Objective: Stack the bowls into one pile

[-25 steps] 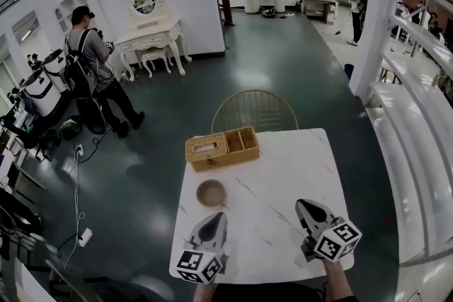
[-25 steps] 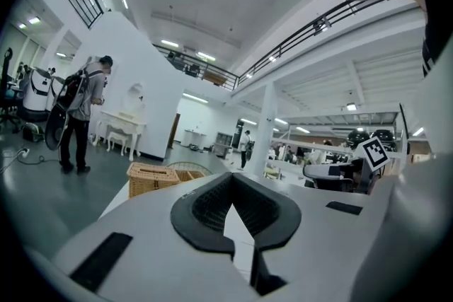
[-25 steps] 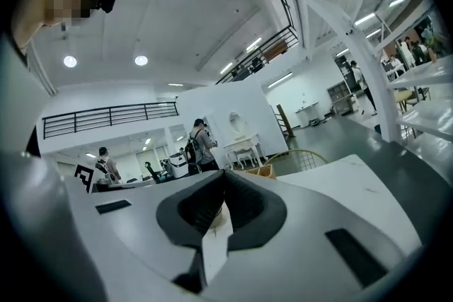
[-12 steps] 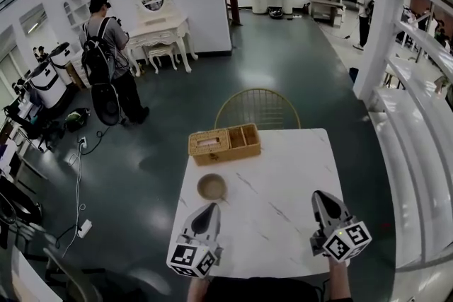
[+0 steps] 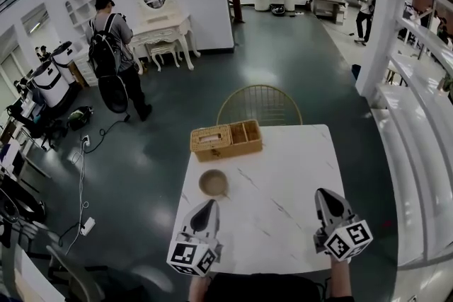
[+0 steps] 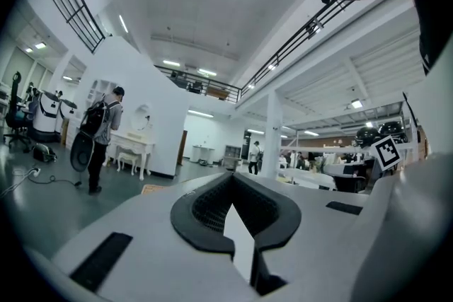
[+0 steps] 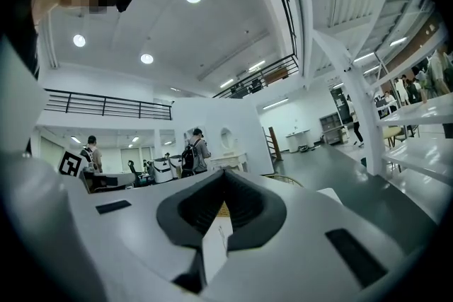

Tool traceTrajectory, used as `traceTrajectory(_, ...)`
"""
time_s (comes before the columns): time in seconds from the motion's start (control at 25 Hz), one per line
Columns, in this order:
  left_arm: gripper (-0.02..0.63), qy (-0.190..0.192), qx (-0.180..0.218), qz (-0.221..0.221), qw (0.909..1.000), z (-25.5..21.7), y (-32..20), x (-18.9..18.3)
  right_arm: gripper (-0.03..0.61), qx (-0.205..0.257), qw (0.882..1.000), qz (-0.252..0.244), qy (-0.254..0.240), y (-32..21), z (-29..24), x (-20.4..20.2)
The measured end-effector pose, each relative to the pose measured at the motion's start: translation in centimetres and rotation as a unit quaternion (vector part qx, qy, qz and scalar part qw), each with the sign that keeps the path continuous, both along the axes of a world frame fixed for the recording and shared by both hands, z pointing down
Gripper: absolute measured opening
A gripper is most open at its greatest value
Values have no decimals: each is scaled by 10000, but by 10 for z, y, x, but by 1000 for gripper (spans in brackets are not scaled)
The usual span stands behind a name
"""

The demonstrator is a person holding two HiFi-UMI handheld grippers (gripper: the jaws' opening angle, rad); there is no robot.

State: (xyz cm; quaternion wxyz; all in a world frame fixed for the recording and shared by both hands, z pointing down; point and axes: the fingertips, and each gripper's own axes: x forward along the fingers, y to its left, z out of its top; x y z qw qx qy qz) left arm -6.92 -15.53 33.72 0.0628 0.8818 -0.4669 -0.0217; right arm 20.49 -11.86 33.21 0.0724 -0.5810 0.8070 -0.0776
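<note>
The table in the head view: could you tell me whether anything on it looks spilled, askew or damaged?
Nothing stands out. The bowl sits upright near the left edge of the table, the wicker basket rests at the far left corner, and no spill or damage shows.
</note>
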Motion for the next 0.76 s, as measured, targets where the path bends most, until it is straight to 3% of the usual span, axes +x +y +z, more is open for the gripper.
traceTrajectory(0.76, 14, -140, 15, -102, 9998, 1, 9, 0, 14, 17, 10000, -15, 59, 10, 3, 2)
